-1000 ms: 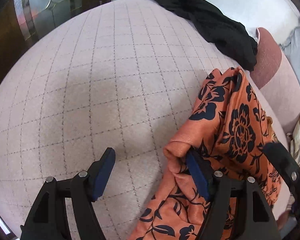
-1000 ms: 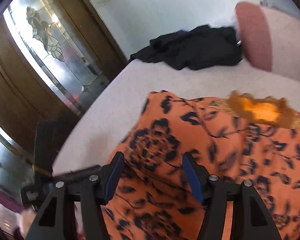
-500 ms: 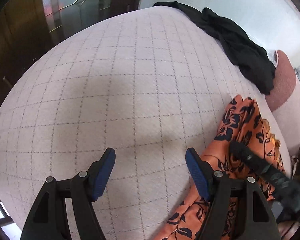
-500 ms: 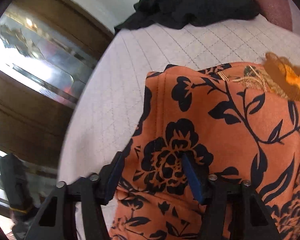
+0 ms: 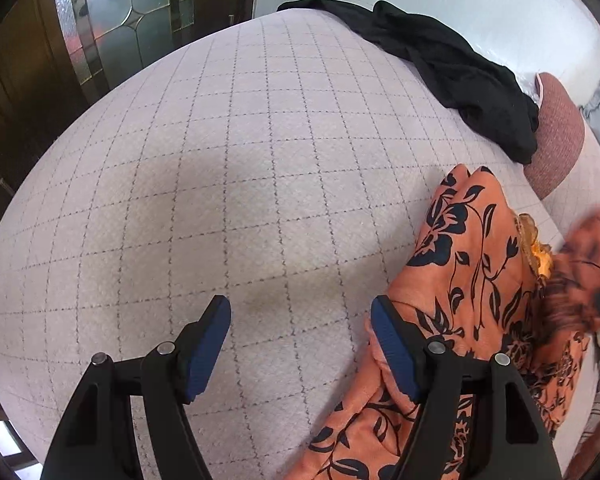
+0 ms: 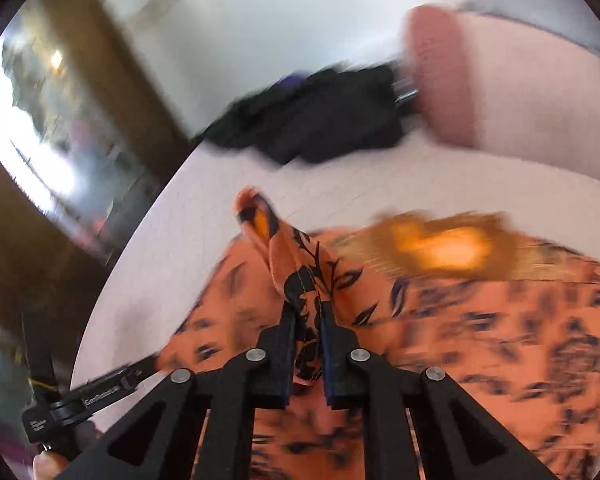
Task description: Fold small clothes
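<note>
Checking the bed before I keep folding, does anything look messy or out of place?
The black garment lies crumpled at the far edge of the checked cover, unfolded. The orange floral garment is bunched, a corner pinched in the right gripper.

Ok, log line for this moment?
right gripper: just closed, pinching orange floral garment | left gripper: open, empty, beside garment | black garment: untouched

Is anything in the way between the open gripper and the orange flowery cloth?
Nothing visible. The left gripper stands open over bare checked bedcover, and the orange floral garment lies right beside its right-hand finger. The right gripper has just been closing and pinches a fold of it.
</note>
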Motion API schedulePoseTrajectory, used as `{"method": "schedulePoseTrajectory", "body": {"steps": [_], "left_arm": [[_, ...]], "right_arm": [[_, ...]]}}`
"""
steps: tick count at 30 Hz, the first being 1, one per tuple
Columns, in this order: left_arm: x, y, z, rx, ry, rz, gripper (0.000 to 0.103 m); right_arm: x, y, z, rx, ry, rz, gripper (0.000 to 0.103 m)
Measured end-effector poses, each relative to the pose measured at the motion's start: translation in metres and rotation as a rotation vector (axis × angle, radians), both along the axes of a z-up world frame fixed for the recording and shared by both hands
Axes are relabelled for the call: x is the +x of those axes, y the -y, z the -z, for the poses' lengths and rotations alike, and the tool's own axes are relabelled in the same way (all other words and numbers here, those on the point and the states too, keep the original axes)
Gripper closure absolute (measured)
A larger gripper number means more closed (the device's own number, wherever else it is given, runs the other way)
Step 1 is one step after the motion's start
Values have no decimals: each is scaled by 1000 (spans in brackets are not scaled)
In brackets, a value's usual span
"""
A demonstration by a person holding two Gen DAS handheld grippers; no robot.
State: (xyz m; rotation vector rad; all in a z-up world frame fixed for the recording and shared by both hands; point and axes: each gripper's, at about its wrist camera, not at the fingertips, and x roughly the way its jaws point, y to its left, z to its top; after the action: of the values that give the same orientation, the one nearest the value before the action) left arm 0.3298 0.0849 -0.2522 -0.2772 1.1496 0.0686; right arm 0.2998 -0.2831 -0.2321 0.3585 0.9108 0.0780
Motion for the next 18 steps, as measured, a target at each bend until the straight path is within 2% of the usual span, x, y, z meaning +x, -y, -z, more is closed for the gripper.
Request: {"method": "schedulePoseTrajectory", "body": {"steps": [5,9,12,13,15,16,18], "left_arm": [[2,18,-4,66,32,26,30],[1,41,-6,55,70,102,30],[-1,62,-7,106,92,152,30],[-2,68,-7,138,102,161,30],[-3,74,-10,183,126,173,30],[-3,76,-10,188,132,175,30],[-3,77,-10,184,132,178,30]], "right_arm": [[-42,109,-5,21,11,223,94],[-79,179,19,98,-27,374,97],[-98,210,35,143,-36,429,97],[-103,217,40,152,-41,442,102],[-111,229,44,112,-47,472,103],[-119,234,45,105,-38,485,103],[-128,240,50,154,-53,481,103]]}}
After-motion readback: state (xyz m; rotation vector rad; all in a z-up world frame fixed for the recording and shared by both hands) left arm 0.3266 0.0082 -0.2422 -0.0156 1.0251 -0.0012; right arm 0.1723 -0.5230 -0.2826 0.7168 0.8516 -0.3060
